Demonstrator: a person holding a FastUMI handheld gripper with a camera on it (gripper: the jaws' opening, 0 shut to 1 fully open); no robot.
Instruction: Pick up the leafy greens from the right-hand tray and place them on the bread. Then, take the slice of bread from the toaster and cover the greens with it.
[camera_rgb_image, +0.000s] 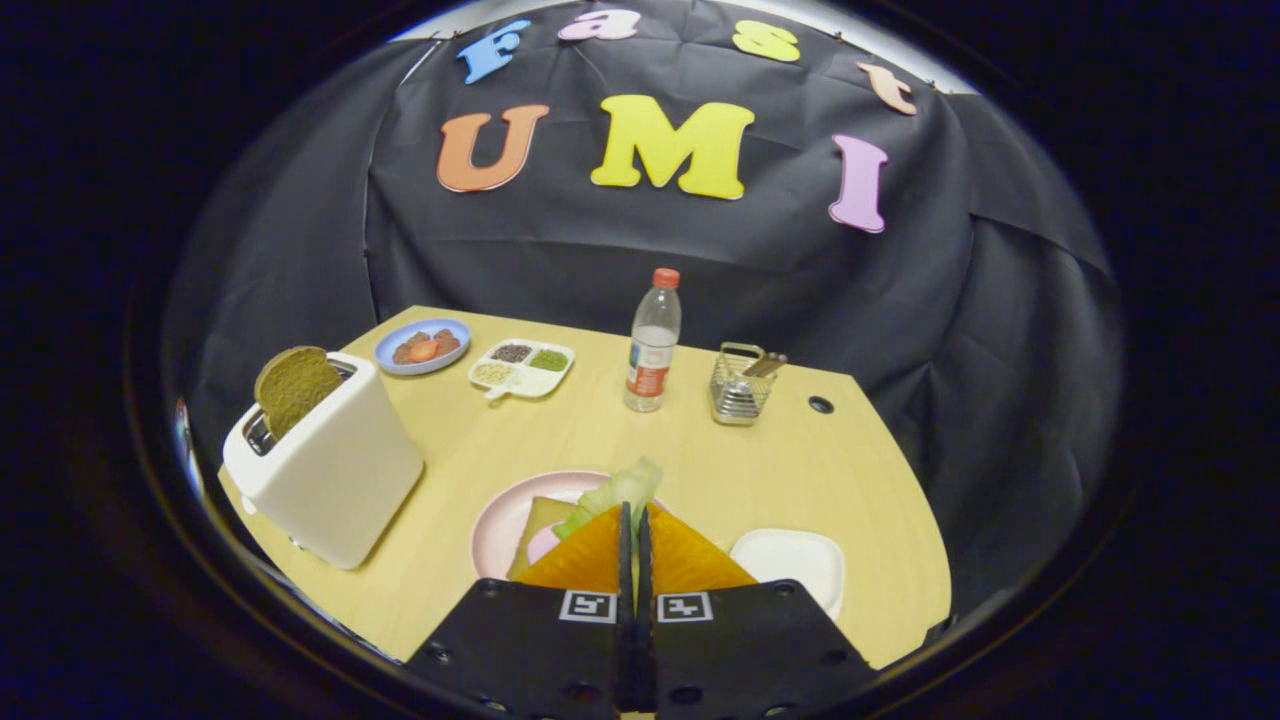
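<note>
The gripper (634, 520) is seen with its fingers pressed nearly together, a pale green leaf of lettuce (615, 495) pinched between their tips. The greens are held just over the slice of bread (535, 525) lying on the round pink plate (497, 525), so the first placing step is judged to be in hand; the fingers must next be opened over the bread. The square white tray (795, 560) sits just right. Farther left, the brown toast slice (295, 385) is left standing in the white toaster (335, 480) on the wooden surface (560, 440).
</note>
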